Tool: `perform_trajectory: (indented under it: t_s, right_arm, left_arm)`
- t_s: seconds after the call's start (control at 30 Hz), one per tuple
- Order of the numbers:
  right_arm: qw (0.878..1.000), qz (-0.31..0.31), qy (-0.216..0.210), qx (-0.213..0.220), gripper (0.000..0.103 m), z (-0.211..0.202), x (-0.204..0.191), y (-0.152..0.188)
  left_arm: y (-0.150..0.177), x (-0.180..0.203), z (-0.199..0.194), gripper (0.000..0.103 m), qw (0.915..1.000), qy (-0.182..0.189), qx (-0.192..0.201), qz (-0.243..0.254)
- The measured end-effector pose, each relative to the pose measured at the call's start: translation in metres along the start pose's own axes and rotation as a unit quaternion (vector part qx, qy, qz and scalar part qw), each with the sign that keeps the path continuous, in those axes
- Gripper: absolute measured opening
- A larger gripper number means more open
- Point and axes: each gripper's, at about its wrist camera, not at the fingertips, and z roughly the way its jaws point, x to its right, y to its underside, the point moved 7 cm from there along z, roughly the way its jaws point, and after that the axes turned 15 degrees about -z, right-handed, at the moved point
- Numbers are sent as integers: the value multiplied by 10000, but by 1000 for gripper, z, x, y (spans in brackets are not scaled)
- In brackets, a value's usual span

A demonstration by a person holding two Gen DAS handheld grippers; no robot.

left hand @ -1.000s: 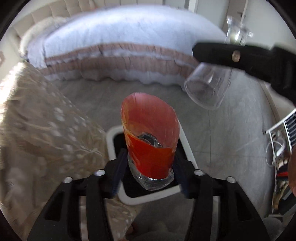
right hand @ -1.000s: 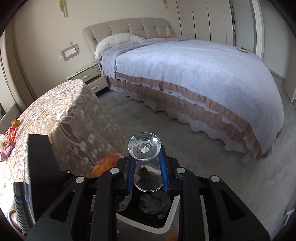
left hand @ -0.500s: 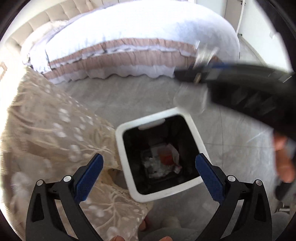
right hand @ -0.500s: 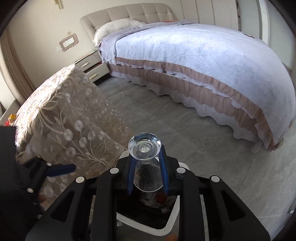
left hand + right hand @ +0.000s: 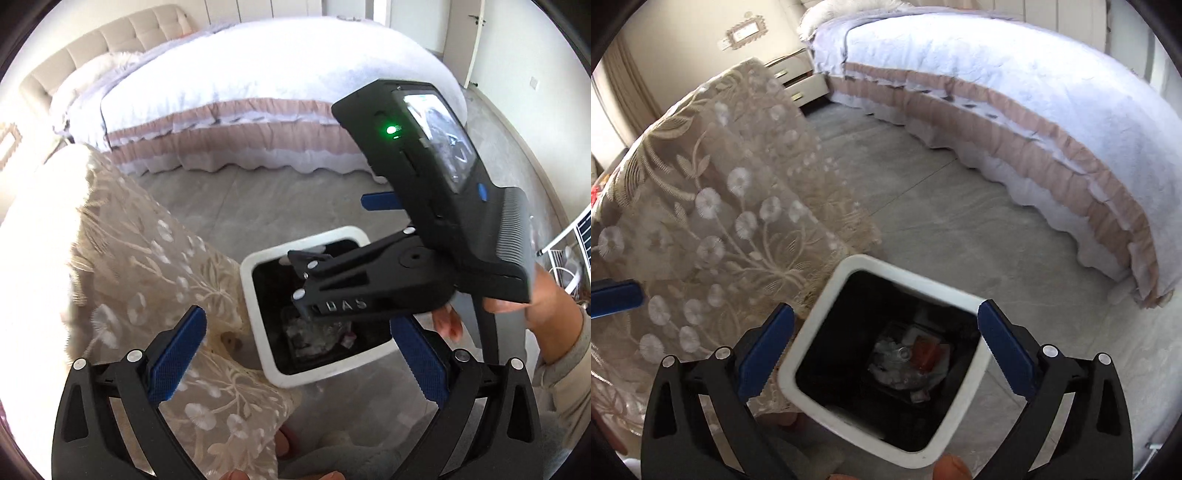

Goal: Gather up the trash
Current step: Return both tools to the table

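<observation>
**Hovering over the bin: both grippers empty, hazards listed**

Item 1. Right gripper point(image 5: 886, 350): jaws spread wide, nothing between the blue pads point(image 5: 1004, 352). It hangs directly above the mouth of the white bin point(image 5: 812, 354), looking down the shaft.

Item 2. Left gripper point(image 5: 295, 360): jaws likewise apart and empty, positioned at the near edge of the same bin, just beside the right unit's body, which crosses its view.

Item 3. Trash point(image 5: 908, 363): a crumpled clear-plastic and paper heap with an orange-red piece, lying at the bottom of the bin's dark interior. Judged deposited.

Item 4. Lace tablecloth point(image 5: 713, 206): drapes down on the left, its hem touching or very near the bin's left rim; which, cannot be told.

Item 5. Bed point(image 5: 1015, 92), far and right, well apart from the bin. Grey floor point(image 5: 942, 221) between.

Risks, as judged:
- The two tools sit close together over one opening; lifting away carelessly could knock one against the other.
- An open left finger swinging leftward could snag the lace hem and drag the cloth, and whatever lies on the table.
- A low pass could catch the rim and tip the light bin, spilling its contents.
- More trash may remain on the table, largely out of view; its quantity cannot be told.
</observation>
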Motion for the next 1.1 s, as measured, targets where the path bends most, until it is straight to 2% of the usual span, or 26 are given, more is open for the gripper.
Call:
perform_trajectory:
  t_s: [0.13, 0.23, 0.43, 0.57, 0.63, 0.87, 1.0, 1.1]
  right_arm:
    - [9990, 55, 207, 395, 99, -26, 3, -11]
    - [9955, -26, 432, 842, 99, -54, -1, -25]
    - [9864, -424, 185, 1578, 99, -102, -35, -54]
    - [9795, -722, -88, 1880, 99, -119, -70, -74]
    - [9763, -872, -190, 1969, 99, -124, -88, -87]
    - [9626, -1365, -713, 2230, 99, -145, -166, -118]
    - [9547, -1738, -915, 2237, 99, -147, -213, -130]
    - [9499, -1989, -958, 2213, 99, -146, -247, -139]
  left_arm:
    - [-7, -2, -30, 98, 9993, 146, 335, -88]
    - [-13, -15, -57, 98, 9972, 78, 697, -267]
    - [-6, -74, -105, 98, 9864, -416, 1238, -1002]
    - [12, -124, -135, 98, 9719, -944, 1503, -1545]
    - [25, -151, -150, 98, 9613, -1301, 1638, -1795]
    - [78, -247, -198, 98, 9276, -2023, 1751, -2608]
    - [102, -297, -214, 98, 9164, -2286, 1699, -2813]
    - [109, -329, -219, 98, 9140, -2337, 1715, -2840]
